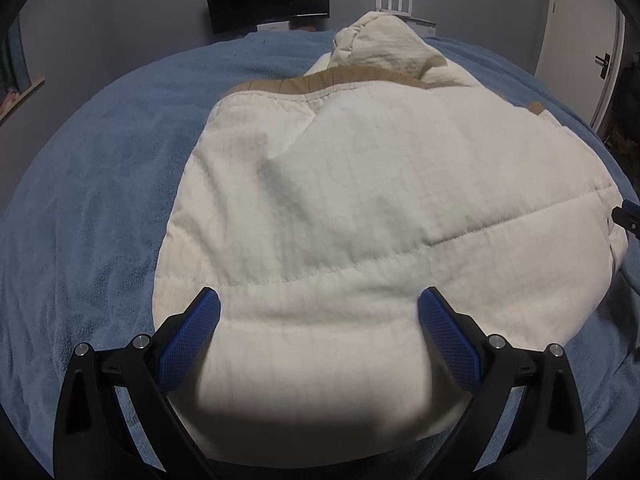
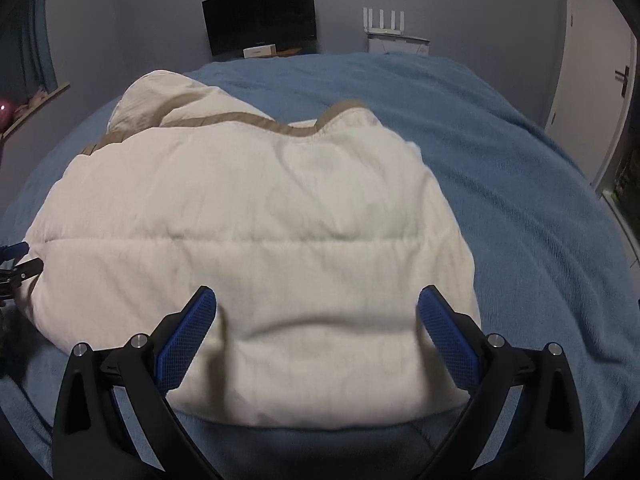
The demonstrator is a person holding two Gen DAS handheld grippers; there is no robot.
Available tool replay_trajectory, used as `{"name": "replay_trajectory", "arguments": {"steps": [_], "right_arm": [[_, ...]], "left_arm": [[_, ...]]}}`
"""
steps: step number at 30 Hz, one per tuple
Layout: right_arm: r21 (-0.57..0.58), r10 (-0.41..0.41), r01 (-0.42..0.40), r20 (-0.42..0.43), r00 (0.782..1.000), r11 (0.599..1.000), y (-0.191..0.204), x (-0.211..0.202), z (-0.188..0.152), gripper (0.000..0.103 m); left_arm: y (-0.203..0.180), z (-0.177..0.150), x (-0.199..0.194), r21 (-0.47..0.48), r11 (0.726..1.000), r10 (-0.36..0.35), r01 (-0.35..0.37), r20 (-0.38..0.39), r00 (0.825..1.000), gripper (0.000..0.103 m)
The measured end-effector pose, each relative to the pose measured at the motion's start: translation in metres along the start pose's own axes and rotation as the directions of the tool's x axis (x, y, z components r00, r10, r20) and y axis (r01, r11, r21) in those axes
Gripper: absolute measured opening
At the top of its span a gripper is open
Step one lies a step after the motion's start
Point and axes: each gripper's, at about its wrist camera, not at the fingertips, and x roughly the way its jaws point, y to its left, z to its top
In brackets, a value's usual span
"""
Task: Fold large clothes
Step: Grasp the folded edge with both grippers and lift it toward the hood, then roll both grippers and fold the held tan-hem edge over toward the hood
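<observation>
A cream quilted jacket [image 1: 360, 184] with a tan lining band [image 1: 340, 82] and a hood [image 1: 380, 44] lies folded over on the blue bed cover [image 1: 100, 200]. My left gripper [image 1: 319, 308] is open, its blue pads spread over the jacket's near left hem. My right gripper [image 2: 317, 308] is open too, hovering over the near right hem of the same jacket [image 2: 248, 208]. The right gripper's tip shows at the edge of the left wrist view [image 1: 630, 216]. The left gripper's tip shows at the left edge of the right wrist view [image 2: 20, 264].
The blue cover [image 2: 500, 180] spreads wide to the right of the jacket. A dark monitor [image 2: 260, 16] and a white router [image 2: 384, 24] stand against the far wall. A white door [image 2: 600, 60] is at the right.
</observation>
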Motion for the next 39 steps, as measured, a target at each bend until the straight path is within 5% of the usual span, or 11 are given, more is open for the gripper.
{"name": "replay_trajectory", "arguments": {"steps": [6,11,20,24,30,39], "right_arm": [[0.019,0.01,-0.01,-0.001,1.0,1.0,-0.002,0.011,0.014,0.097],[-0.083,-0.005,-0.001,-0.061,0.998,0.997,0.004,0.04,0.042,0.097],[0.053,0.008,0.001,-0.171,0.985,0.999,-0.033,0.113,0.097,0.097],[0.103,0.037,-0.014,-0.226,0.973,0.995,-0.043,0.141,0.101,0.097],[0.148,0.064,-0.034,-0.2,0.978,0.988,-0.046,0.149,0.089,0.097],[0.107,0.13,-0.117,-0.123,0.984,0.987,-0.067,0.101,0.089,0.097]], "left_arm": [[0.012,0.027,0.0,-0.095,0.995,-0.038,0.043,0.053,0.998,0.097],[0.015,0.066,0.043,-0.065,0.997,-0.033,0.029,-0.062,0.998,0.098],[0.033,0.131,0.104,-0.07,0.995,0.055,-0.065,-0.13,0.99,0.098],[0.038,0.133,0.125,-0.082,0.995,0.045,-0.059,-0.163,0.986,0.098],[0.044,0.121,0.128,-0.117,0.993,0.013,-0.028,-0.132,0.991,0.098],[0.057,0.105,0.065,-0.06,0.998,-0.021,0.02,-0.007,1.0,0.097]]}}
